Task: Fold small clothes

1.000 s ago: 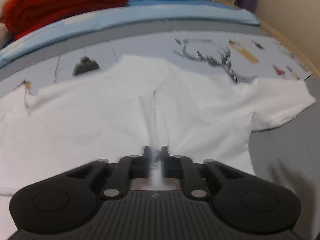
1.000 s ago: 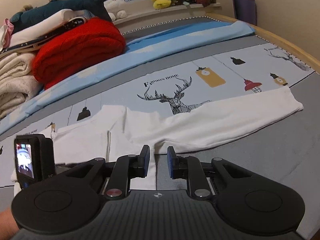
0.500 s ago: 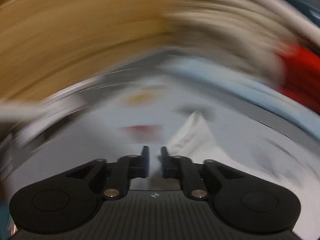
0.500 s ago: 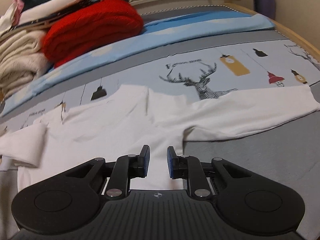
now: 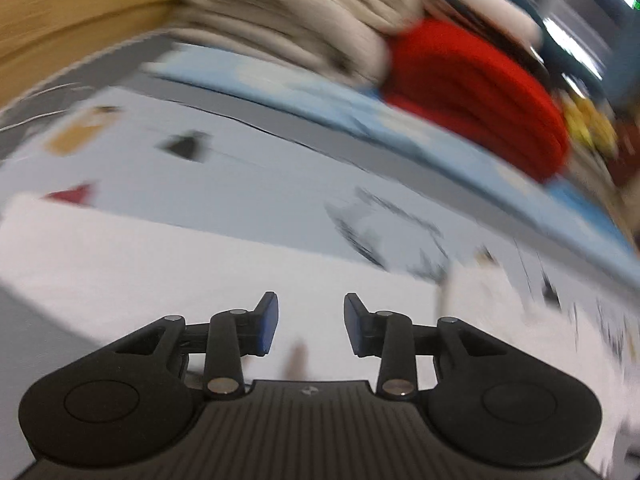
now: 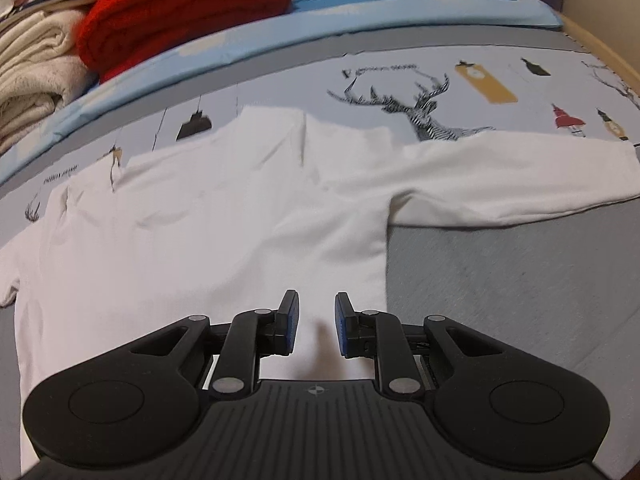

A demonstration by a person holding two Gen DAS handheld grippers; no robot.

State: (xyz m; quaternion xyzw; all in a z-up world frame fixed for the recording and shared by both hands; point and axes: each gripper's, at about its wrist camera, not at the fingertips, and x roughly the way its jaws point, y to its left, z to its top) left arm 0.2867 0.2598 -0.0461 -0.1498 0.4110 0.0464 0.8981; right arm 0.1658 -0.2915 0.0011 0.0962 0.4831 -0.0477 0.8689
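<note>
A white long-sleeved shirt lies spread flat on the deer-print bedsheet, one sleeve reaching right over bare grey cover. Both the left gripper and right gripper hover above soft cotton, jaws parted and holding nothing.

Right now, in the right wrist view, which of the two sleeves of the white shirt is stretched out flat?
The sleeve on the right side of the view, lying straight below the deer print. The other sleeve, at the left edge, is cut off and hardly visible.
</note>
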